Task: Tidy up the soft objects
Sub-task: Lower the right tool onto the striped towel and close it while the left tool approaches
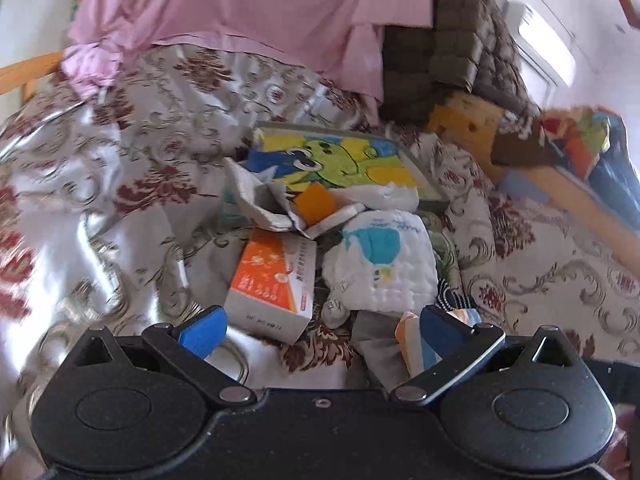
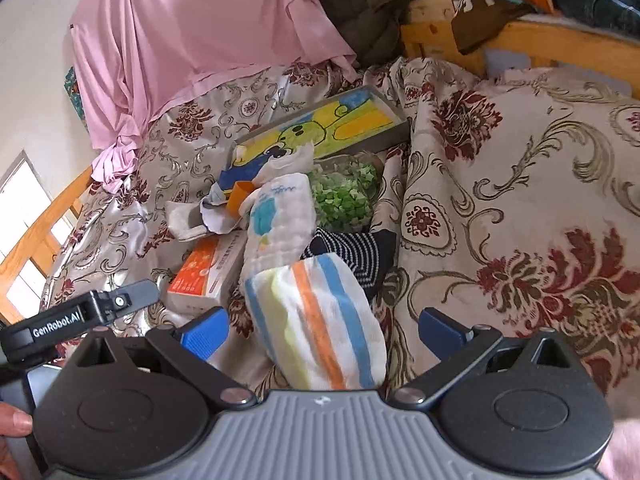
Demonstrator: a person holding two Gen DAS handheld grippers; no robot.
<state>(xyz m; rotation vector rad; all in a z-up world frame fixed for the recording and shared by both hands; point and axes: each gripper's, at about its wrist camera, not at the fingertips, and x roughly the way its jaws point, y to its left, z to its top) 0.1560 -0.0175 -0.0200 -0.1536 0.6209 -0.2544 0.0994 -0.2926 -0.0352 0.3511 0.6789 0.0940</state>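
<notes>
- My right gripper (image 2: 322,330) has its jaws spread wide, empty, with the striped cloth (image 2: 320,320) lying between the blue pads but touching neither. This is the soft piece I judge I am going for first.
- My left gripper (image 1: 322,326) is also open and holds nothing. It hovers over the heap in the middle of the floral bedspread (image 1: 120,184), above the orange box (image 1: 272,276) and the white quilted cloth (image 1: 384,268).
- To do it well I would lower the right pads astride the striped cloth's near end, pinch one thick fold, and lift straight so the dark striped garment (image 2: 356,256) beneath is not dragged along.
- The stiff things should stay put: the orange box and the cartoon picture book (image 2: 332,124) towards the head of the bed.
- Hard to tell: what the green crumpled thing (image 2: 344,196) is, how much of the dark garment lies under the cloths, and the blurred left edge of the bedspread.
</notes>
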